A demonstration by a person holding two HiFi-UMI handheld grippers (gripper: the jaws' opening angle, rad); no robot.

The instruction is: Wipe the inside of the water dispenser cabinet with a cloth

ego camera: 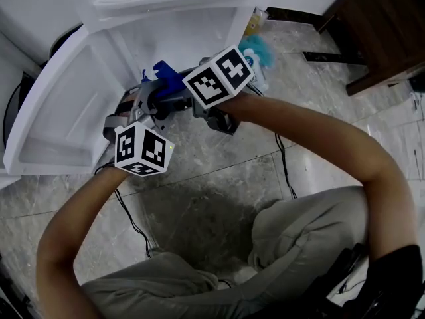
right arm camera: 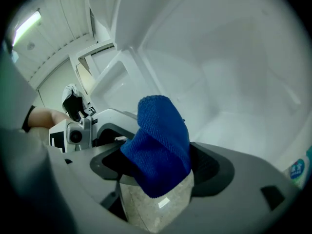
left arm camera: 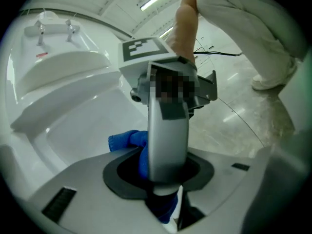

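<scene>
A blue cloth [ego camera: 166,74] hangs in front of the open white cabinet [ego camera: 182,35] of the water dispenser. Both grippers meet at it. In the left gripper view the cloth [left arm camera: 124,140] sits in the gap of my left gripper [left arm camera: 163,194], whose jaws are closed on it. One grey finger [left arm camera: 168,135] of the right gripper crosses in front. In the right gripper view the cloth [right arm camera: 161,140] lies folded between the wide-apart jaws of my right gripper [right arm camera: 158,179], and the pads do not press on it. The white cabinet interior [right arm camera: 234,77] is beyond.
The cabinet door [ego camera: 60,111] swings open to the left. A teal fluffy object [ego camera: 257,48] and a bottle stand right of the cabinet, dark wooden furniture [ego camera: 378,25] farther right. Black cables [ego camera: 285,171] trail over the marble floor. The dispenser's taps [left arm camera: 53,28] show above.
</scene>
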